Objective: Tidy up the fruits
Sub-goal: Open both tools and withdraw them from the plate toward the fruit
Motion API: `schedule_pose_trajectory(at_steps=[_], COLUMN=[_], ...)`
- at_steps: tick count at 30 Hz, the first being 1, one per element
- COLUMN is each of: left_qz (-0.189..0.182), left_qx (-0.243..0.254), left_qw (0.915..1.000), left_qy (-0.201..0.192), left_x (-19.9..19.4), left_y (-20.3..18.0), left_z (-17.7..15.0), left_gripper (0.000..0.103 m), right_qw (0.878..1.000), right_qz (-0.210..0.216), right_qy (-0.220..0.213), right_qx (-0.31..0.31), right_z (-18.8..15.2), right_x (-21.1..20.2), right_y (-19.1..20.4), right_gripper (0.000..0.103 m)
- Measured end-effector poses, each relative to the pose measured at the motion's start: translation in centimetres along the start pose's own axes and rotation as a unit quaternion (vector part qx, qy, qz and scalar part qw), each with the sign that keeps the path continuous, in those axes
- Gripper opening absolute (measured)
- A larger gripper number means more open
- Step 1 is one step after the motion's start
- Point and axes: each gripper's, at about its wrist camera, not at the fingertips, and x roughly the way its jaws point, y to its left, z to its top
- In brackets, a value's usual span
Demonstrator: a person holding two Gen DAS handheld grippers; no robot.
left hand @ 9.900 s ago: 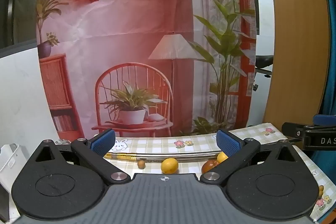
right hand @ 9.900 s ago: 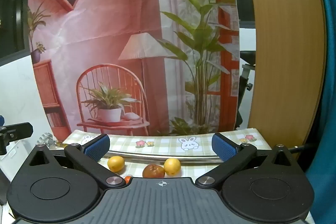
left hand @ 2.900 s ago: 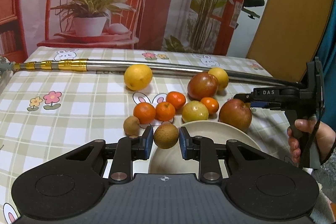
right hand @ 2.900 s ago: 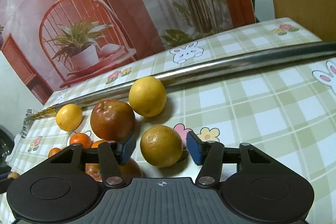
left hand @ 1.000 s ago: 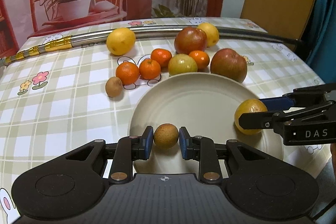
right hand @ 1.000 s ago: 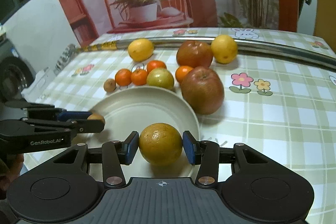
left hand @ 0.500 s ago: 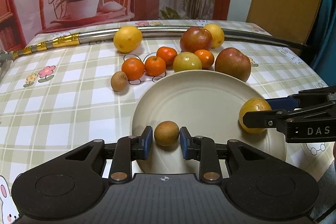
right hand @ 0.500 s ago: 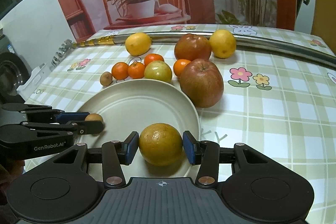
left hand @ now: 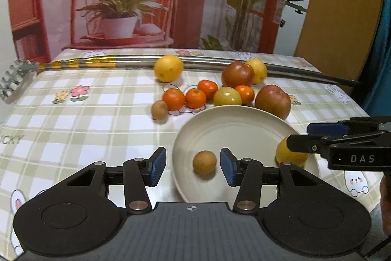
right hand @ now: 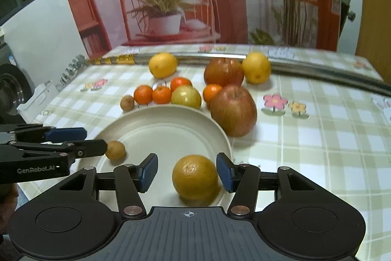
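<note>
A cream plate (left hand: 234,124) (right hand: 156,124) lies on the checked tablecloth. A small brown fruit (left hand: 204,162) (right hand: 115,150) rests on the plate between the blue pads of my left gripper (left hand: 193,167), whose jaws are opening and clear of it. A yellow-orange citrus (right hand: 195,176) (left hand: 290,155) sits near the plate's edge between the pads of my right gripper (right hand: 187,173), whose jaws are also opening, with gaps on both sides. Each gripper shows from the side in the other's view.
Behind the plate lie several tangerines (left hand: 173,99), a second brown fruit (left hand: 159,109), a yellow-green apple (left hand: 227,96), two red apples (left hand: 273,101), and two yellow citrus (left hand: 168,68). A metal pole (left hand: 210,62) crosses the table's back. A printed backdrop hangs behind.
Both grippers have opened and let go of their fruit, which now rest on the plate. The left gripper has drawn back and up a little.
</note>
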Motion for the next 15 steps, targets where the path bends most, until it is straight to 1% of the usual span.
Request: schedule_pose_trajectory(at_steps=[8, 15], left_qz=[0.024, 0.036], left_qx=[-0.016, -0.017], left_qw=[0.9996, 0.9992], left_qy=[-0.005, -0.003], left_x=[-0.7, -0.7], left_y=[0.6, 1.1], left_z=[-0.1, 0.2], left_gripper=[0.051, 0.052], right_qw=[0.998, 0.998], right_qz=[-0.029, -0.029], right_qy=[-0.032, -0.041], right_qx=[-0.043, -0.048], right_z=[-0.3, -0.1], right_x=[-0.9, -1.2], right_y=[1.6, 1.8], right_gripper=[0.05, 0.05])
